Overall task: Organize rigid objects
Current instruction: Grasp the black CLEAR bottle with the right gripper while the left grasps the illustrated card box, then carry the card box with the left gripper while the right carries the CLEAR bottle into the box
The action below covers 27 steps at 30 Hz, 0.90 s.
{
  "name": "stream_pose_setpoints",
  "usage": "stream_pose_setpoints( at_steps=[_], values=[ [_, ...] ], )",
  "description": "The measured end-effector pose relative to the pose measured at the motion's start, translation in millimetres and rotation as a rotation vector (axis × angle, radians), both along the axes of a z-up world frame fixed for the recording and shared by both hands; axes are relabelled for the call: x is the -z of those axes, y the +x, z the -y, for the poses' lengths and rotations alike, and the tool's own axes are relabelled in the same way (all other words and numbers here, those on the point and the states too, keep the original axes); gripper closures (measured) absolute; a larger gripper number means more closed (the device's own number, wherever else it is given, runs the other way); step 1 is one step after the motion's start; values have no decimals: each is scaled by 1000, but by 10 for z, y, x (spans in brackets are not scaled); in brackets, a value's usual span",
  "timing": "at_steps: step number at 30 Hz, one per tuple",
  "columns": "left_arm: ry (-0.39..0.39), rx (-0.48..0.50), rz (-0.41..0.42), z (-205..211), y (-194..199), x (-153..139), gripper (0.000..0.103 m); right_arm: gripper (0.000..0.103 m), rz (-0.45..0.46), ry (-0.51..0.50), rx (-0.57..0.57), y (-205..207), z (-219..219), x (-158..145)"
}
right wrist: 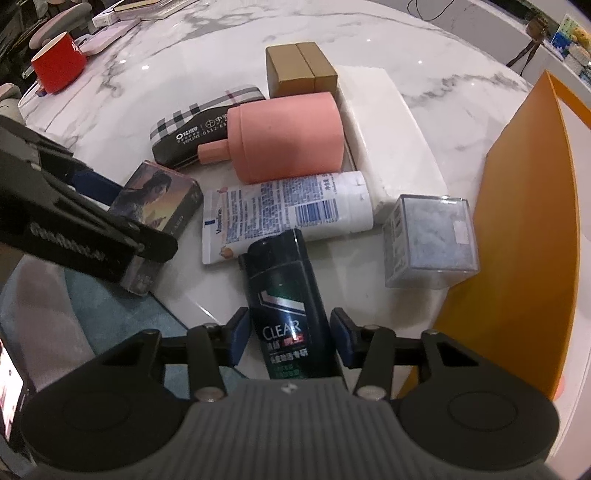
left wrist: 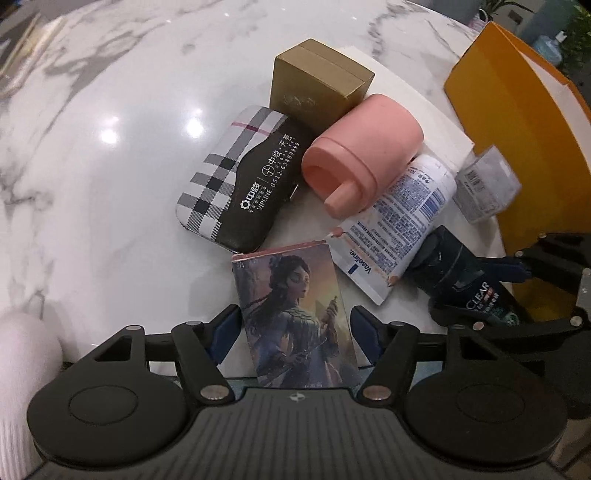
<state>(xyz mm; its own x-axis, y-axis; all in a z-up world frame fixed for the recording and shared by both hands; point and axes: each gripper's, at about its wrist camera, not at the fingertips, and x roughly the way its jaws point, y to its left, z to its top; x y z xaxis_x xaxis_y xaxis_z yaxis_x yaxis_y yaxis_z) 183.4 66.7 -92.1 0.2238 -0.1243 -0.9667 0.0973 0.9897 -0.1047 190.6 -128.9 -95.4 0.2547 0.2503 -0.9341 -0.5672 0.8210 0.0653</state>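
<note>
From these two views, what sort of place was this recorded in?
Probably a home or office room, staged for a tidying exercise: a glossy marble-look table crowded with toiletries like the Vaseline tube, a red cup and books at its far edge.

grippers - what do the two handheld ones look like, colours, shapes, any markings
Both match: the left gripper and right gripper have a ribbed dark grey body, black linkage arms with silver pivot bolts, two round black discs, and blue pads on the fingers. The right wrist view shows white lettering along the left one's side, too blurred to read.
</note>
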Motion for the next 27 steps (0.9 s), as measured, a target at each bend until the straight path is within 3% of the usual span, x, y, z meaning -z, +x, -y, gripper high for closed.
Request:
stream_pose_setpoints(
  at_steps=[4, 8, 27],
  values=[
    [53, 5, 48, 128, -79, 1, 32, 59, 32, -3, 2, -64, -8, 3],
    [-16, -39, 76, 2, -142, -51, 34, 62, 58, 13, 18, -110, 37, -59],
    [-74, 34, 271, 196, -440, -833, 34, 71, 213, 159, 58, -425, 273, -715]
  ],
)
